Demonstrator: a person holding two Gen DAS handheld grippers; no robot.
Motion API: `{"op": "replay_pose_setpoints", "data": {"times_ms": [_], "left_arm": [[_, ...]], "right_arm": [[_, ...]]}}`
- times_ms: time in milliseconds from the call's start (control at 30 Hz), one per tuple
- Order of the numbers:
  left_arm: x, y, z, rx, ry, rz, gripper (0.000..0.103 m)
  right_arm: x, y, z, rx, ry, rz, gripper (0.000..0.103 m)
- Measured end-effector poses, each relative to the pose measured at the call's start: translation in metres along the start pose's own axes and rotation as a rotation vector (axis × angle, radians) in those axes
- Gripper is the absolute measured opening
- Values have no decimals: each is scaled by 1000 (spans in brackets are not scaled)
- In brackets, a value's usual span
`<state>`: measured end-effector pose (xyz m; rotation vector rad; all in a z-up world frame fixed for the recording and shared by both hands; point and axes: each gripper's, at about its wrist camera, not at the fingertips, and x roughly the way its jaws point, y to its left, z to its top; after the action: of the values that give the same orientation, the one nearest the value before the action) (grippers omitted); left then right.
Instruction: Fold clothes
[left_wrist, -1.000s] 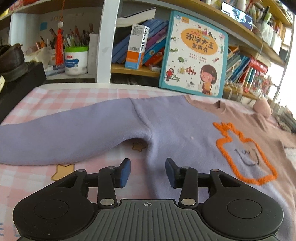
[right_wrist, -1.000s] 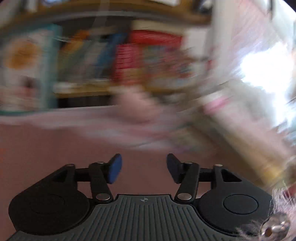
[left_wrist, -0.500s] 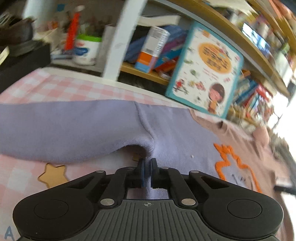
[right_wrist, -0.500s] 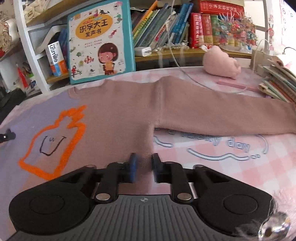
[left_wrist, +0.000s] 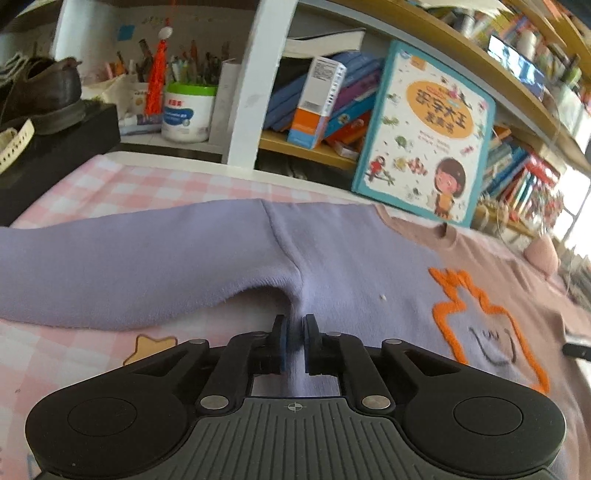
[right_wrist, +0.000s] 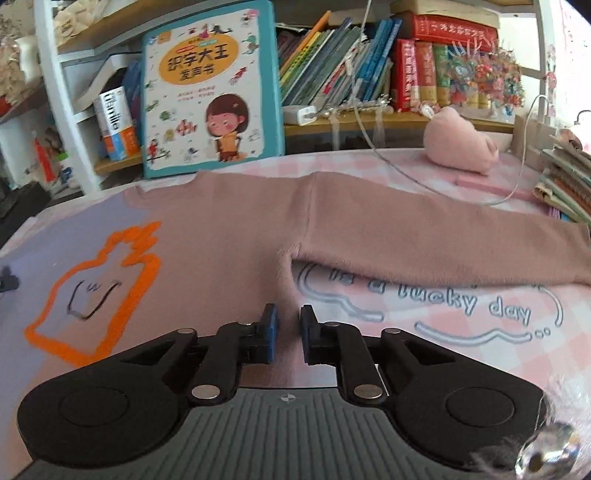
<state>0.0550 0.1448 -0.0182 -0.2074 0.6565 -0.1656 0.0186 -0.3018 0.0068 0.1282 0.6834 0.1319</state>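
lilac and dusty pink wool make up the sweater (left_wrist: 351, 258), which lies flat and face up on a pink checked tablecloth (left_wrist: 92, 188), its sleeves spread out to either side. the lilac half with its long sleeve shows in the left wrist view, the pink half with its sleeve in the right wrist view, and an orange outlined figure (right_wrist: 99, 284) with a small drawn smile sits where the two colours meet. the left gripper (left_wrist: 293, 341) sits just below the lilac armpit, its jaws easing apart with a ridge of lilac fabric pinched between the pads. the right gripper (right_wrist: 288, 332) sits just below the pink armpit, its jaws also opening, with a fold of pink fabric standing between the blue pads; the pads appear to press on it. behind the sweater a teal picture book (right_wrist: 212, 88) leans against a bookshelf (right_wrist: 388, 118) packed with books. a pink plush toy (right_wrist: 460, 142) rests on the cloth beyond the pink sleeve. printed lettering (right_wrist: 432, 299) on the cloth shows under that sleeve.
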Motion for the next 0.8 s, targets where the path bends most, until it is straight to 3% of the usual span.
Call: {"op": "replay_pose_setpoints", "data": {"times_ms": [200,467,533,800], "left_arm": [[-27,1,-20,-45,22,-47,15],[-51,1,-37,-98,51,-98,11],[-50,0,-37,-75,44,-85,6],[-43,-7,-34,-36,24,-52,5]], "right_arm": [[-31,5,-22,21,23,26,22],[-63,10,-46,74,33,19,22],[-64,16,-48,53,30,-1,15],[-62,21,-53,26,-16,-55,10]]}}
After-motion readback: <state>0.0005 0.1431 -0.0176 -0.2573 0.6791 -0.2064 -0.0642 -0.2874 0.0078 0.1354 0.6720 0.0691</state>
